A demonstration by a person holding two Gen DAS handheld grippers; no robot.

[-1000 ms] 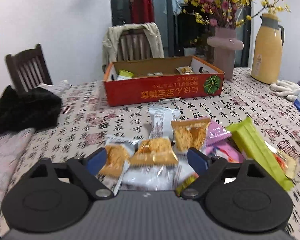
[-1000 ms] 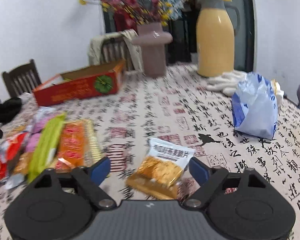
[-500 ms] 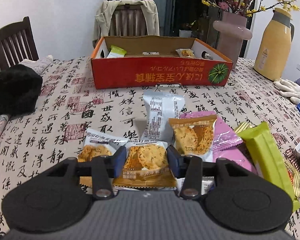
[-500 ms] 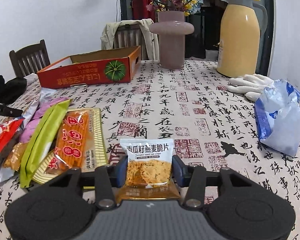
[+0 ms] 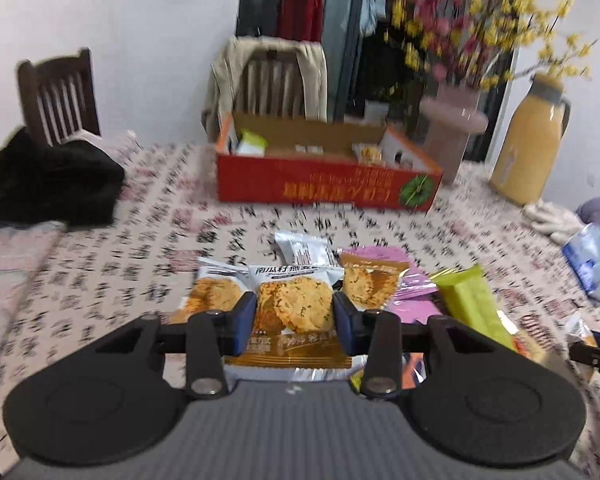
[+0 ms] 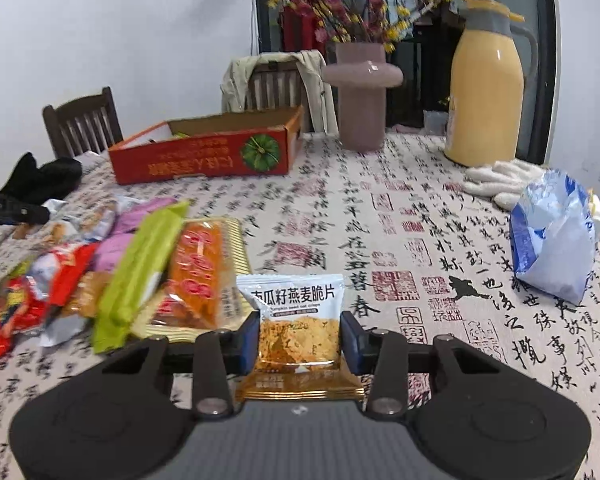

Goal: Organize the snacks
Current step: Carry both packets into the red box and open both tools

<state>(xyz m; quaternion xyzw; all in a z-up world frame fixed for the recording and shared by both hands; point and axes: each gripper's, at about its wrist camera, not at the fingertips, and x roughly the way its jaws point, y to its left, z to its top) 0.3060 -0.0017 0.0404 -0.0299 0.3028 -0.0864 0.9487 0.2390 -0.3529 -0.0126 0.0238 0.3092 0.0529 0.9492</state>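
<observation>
My left gripper (image 5: 295, 316) is shut on an oat crisp packet (image 5: 294, 310) and holds it above the snack pile (image 5: 380, 284). My right gripper (image 6: 299, 338) is shut on another oat crisp packet (image 6: 298, 324), lifted over the tablecloth. The red cardboard box (image 5: 324, 184) stands open at the far side with a few snacks inside; it also shows in the right wrist view (image 6: 204, 160). A green packet (image 6: 140, 264) and an orange packet (image 6: 196, 272) lie in the pile to the right gripper's left.
A pink vase (image 6: 362, 92) with flowers and a yellow thermos (image 6: 486, 84) stand at the back. White gloves (image 6: 496, 178) and a blue bag (image 6: 556, 240) lie at the right. Black cloth (image 5: 48, 184) lies at the left. Chairs stand behind the table.
Both grippers closed on oat crisp packets and lifted them off the table. The left one has risen and pulled back a little; the right one holds its packet higher.
</observation>
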